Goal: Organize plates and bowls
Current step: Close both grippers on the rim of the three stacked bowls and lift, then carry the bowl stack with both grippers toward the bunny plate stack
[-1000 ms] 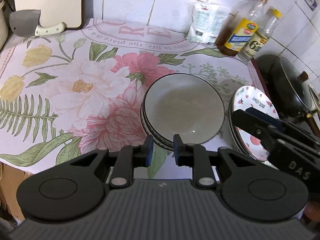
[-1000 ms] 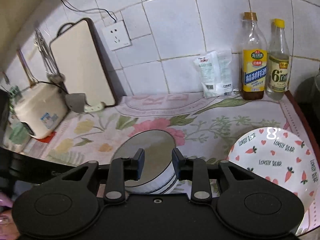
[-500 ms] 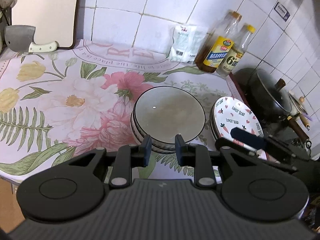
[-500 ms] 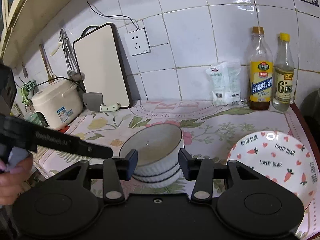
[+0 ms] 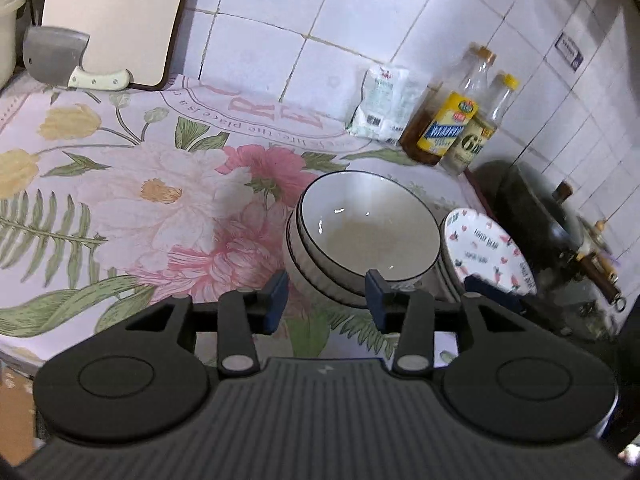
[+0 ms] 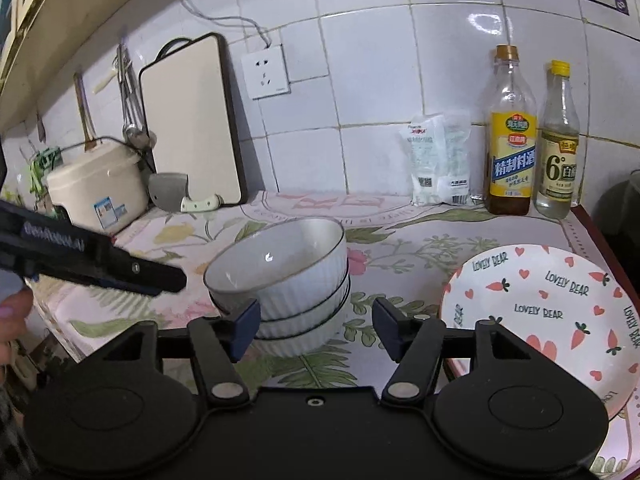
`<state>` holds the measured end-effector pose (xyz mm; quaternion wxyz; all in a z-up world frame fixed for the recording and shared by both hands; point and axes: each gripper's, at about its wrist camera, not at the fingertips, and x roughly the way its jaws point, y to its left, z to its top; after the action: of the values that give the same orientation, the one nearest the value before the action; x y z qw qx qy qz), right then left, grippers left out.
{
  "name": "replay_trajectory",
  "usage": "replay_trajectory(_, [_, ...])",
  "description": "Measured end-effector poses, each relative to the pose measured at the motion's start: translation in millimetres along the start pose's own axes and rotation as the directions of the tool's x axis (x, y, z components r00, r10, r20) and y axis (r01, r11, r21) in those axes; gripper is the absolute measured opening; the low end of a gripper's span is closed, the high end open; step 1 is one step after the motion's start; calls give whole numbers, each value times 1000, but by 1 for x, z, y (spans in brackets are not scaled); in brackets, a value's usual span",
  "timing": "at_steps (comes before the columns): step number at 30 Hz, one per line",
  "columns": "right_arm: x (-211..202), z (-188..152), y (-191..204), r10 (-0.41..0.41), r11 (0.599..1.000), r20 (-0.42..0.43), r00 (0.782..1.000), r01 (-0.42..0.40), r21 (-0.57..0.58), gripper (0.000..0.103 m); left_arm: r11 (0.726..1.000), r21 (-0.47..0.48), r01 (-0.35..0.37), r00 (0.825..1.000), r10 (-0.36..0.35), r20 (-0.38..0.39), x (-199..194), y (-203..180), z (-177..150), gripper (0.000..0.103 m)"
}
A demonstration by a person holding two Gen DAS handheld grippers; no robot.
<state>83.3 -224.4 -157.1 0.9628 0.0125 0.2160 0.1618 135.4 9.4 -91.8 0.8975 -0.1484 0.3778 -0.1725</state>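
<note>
A stack of three white ribbed bowls (image 5: 366,232) with dark rims stands on the floral mat; it also shows in the right wrist view (image 6: 286,276), the top bowl tilted. To its right lies a stack of white plates (image 5: 486,248) with carrots and hearts, also seen in the right wrist view (image 6: 556,312). My left gripper (image 5: 326,300) is open and empty, just in front of the bowls. My right gripper (image 6: 316,330) is open and empty, in front of the bowls. The left gripper's finger (image 6: 100,268) shows at the left of the right wrist view.
Two bottles (image 6: 512,148) and a white packet (image 6: 438,160) stand against the tiled wall. A cutting board (image 6: 192,120), a cleaver (image 6: 176,194) and a rice cooker (image 6: 96,188) are at the back left. A dark wok (image 5: 536,208) sits right of the plates.
Both grippers have opened wider. The left gripper has tilted and moved closer to the bowls. The right view has drawn back and risen slightly.
</note>
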Motion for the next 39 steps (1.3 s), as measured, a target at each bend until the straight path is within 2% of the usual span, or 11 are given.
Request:
replay_trajectory(4, [21,-23,3,25,1000,-13,1000,-25,-6,73,995,-65,74,997,-73,18,2,9,0,54])
replay_trajectory(8, [43,-38,7,8,999,-33,999,-9,-43,75,986,-143,90,996,-88,19,12,18,8,65])
replay_trajectory(10, [53,-41,11,-11,996,-29,1000,8,-90,79,970,-219,103,995,-103,11,22,27,12,67])
replay_trajectory(12, [62,-44,14,-23,992,-25,999,20,-129,90,955,-282,94,995,-98,-3,33,36,16,67])
replay_trajectory(18, [85,-46,16,9,986,-13,1000,-11,-166,90,944,-323,65,992,-97,-82,69,46,24,67])
replay_trajectory(24, [98,-41,13,59,983,12,998,-56,-173,94,928,-365,76,981,-136,-141,96,56,29,58])
replay_trajectory(26, [101,-41,11,72,982,17,997,-68,-177,95,919,-385,86,975,-157,-158,103,59,28,45])
replay_trajectory(29, [106,-38,8,92,982,0,996,-90,-168,95,935,-350,55,973,-129,-191,109,56,26,37])
replay_trajectory(31, [112,-35,9,73,983,-37,997,-78,-165,95,938,-345,43,973,-118,-197,110,53,27,37])
replay_trajectory(34, [113,-35,11,66,984,-36,997,-71,-162,95,935,-353,41,974,-117,-195,111,54,26,37])
replay_trajectory(39, [113,-33,15,63,987,-36,997,-67,-143,96,906,-416,73,969,-163,-184,116,63,21,39])
